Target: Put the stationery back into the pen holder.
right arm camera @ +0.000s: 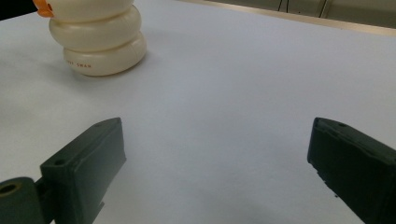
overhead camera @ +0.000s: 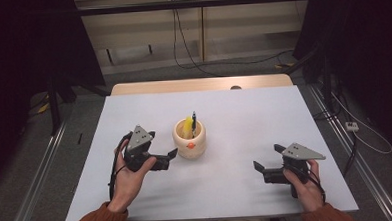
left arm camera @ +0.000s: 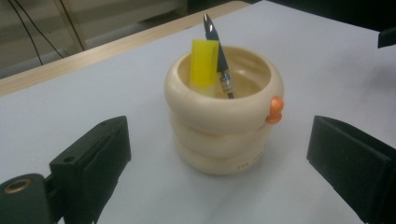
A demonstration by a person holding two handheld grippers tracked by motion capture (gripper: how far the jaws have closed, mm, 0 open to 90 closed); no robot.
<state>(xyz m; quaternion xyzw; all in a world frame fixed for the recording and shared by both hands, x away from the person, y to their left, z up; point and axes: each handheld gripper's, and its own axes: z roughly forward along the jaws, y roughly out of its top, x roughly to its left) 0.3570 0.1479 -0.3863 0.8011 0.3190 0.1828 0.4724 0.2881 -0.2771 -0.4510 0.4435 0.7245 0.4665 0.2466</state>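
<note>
A cream ringed pot (left arm camera: 224, 126) stands mid-table, holding a yellow marker (left arm camera: 204, 65) and what looks like a dark pen (left arm camera: 218, 58). The left gripper (overhead camera: 170, 155) sits just left of it, jaws wide; the right gripper (overhead camera: 265, 163) hangs well apart at near right, jaws wide, above bare table (overhead camera: 244, 113).

Left gripper (overhead camera: 167, 156): black body, two blocky black jaws, grey three-cornered plate on top, black cable trailing behind. Right gripper (overhead camera: 269, 162): same build. Person: rust-orange sleeves, gathered cuffs, behind each gripper.
</note>
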